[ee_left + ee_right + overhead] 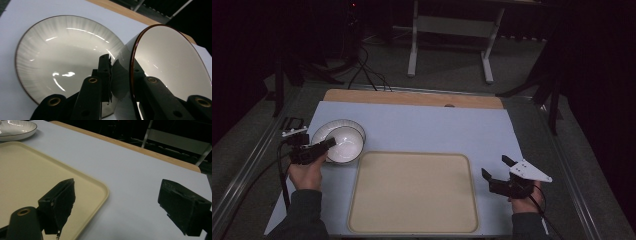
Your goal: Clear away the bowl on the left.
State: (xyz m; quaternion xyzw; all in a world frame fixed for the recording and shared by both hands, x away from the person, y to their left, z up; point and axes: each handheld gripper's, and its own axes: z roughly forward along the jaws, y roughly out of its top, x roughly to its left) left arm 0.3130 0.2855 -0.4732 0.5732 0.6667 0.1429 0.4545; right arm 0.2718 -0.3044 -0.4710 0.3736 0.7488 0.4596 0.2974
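Here the left gripper point(323, 146) clamps the rim of a white glazed bowl with a dark brown edge point(172, 65), tilted over a wide ribbed white plate point(62, 57) just left of the beige plastic tray point(412, 192); the right gripper point(494, 167) hovers right of the tray, jaws wide apart, holding nothing.

The left gripper point(323, 146) sat at the table's left, its jaws clamped on a bowl point(343, 144) rim, one inside, one outside. The right gripper point(496, 167) hovered at the right, jaws spread wide, gripping nothing.
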